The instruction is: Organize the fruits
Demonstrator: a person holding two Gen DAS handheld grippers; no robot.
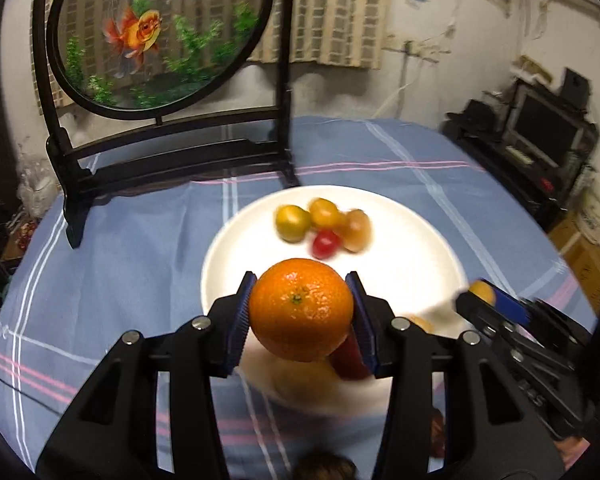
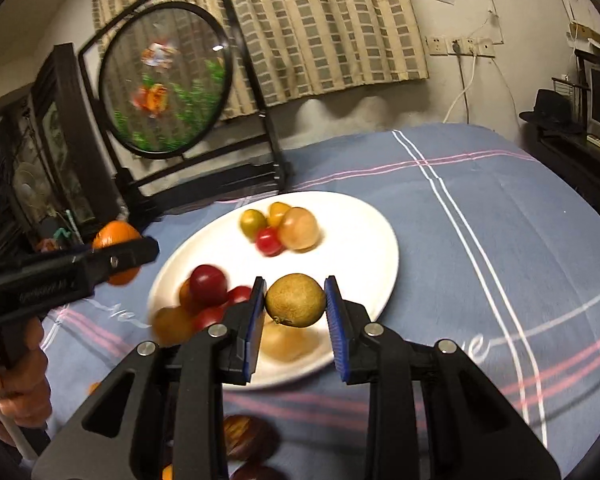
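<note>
Fruits fill both tools: the left gripper clamps a round bright orange. The right gripper pinches a small brownish-green round fruit above the white round plate.

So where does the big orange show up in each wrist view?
Left wrist: the orange sits centre frame, clamped between the left gripper fingers, above the near rim of the white plate.
Right wrist: the orange is at the left edge, partly hidden behind the left gripper, left of the plate.
Shared landmark: the round goldfish screen.
</note>
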